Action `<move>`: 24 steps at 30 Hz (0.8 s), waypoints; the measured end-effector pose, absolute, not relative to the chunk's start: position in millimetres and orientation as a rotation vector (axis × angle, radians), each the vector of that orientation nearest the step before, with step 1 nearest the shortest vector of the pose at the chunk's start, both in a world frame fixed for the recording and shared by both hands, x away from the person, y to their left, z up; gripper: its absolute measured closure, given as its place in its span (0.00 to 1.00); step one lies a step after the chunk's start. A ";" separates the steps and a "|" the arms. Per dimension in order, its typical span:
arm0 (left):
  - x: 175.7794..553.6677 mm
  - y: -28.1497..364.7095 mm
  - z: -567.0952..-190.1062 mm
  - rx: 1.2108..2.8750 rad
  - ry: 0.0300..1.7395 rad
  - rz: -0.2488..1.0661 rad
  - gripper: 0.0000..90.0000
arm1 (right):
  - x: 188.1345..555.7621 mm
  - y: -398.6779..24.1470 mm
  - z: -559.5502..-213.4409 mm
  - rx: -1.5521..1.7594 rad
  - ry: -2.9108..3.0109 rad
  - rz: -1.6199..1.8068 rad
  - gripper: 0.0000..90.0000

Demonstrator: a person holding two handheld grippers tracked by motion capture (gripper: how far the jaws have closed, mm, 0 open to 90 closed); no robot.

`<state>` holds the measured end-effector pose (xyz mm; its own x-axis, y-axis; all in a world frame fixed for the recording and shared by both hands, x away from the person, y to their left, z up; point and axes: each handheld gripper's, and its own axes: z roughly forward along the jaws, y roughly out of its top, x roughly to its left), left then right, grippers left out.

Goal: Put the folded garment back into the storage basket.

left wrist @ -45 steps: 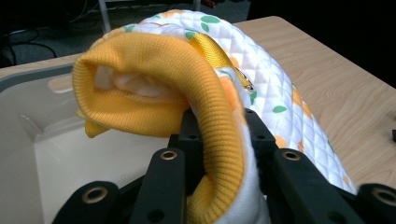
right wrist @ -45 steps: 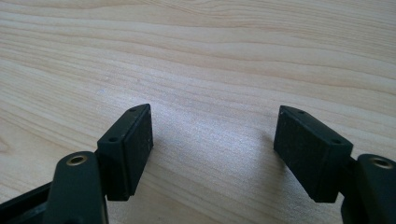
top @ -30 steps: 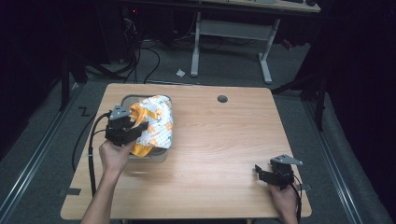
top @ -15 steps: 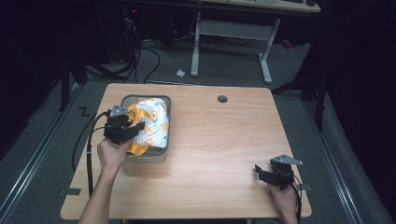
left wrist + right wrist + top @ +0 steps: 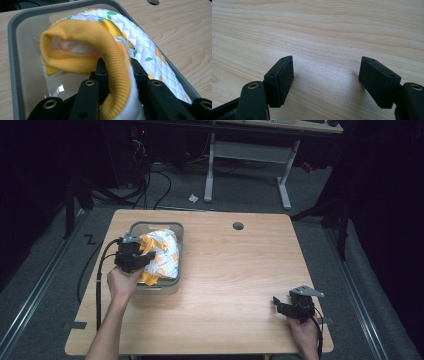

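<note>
Left gripper view: your left gripper (image 5: 117, 82) is clamped on the yellow-and-white garment (image 5: 100, 45) in the grey tub (image 5: 15, 50), centre frame; your right gripper (image 5: 325, 82) stands apart.

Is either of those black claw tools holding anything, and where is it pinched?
The left gripper has its jaws shut on the quilted garment, at its yellow ribbed cuff, over the grey tub. The right gripper holds nothing.

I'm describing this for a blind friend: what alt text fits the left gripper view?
The left gripper is clamped on a yellow ribbed cuff of a white quilted garment with orange and green prints, held inside a grey bin on a light wooden table.
</note>
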<state>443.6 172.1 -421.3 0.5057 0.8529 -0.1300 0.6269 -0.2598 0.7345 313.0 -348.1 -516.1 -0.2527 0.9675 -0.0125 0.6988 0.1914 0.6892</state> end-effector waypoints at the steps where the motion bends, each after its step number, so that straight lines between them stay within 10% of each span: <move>1: 444.1 171.2 -422.0 1.993 1.211 0.383 0.81 | 313.0 -348.2 -516.1 1.555 2.024 0.798 0.32; 24: 465.3 163.8 -444.0 2.130 1.383 0.447 0.60 | 313.0 -348.2 -516.1 1.556 2.024 0.797 0.32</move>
<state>465.3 163.8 -444.0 0.4135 0.9102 -0.0220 0.7256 -0.3148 0.6119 313.0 -348.2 -516.1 -0.2522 0.9676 -0.0125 0.6991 0.1911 0.6890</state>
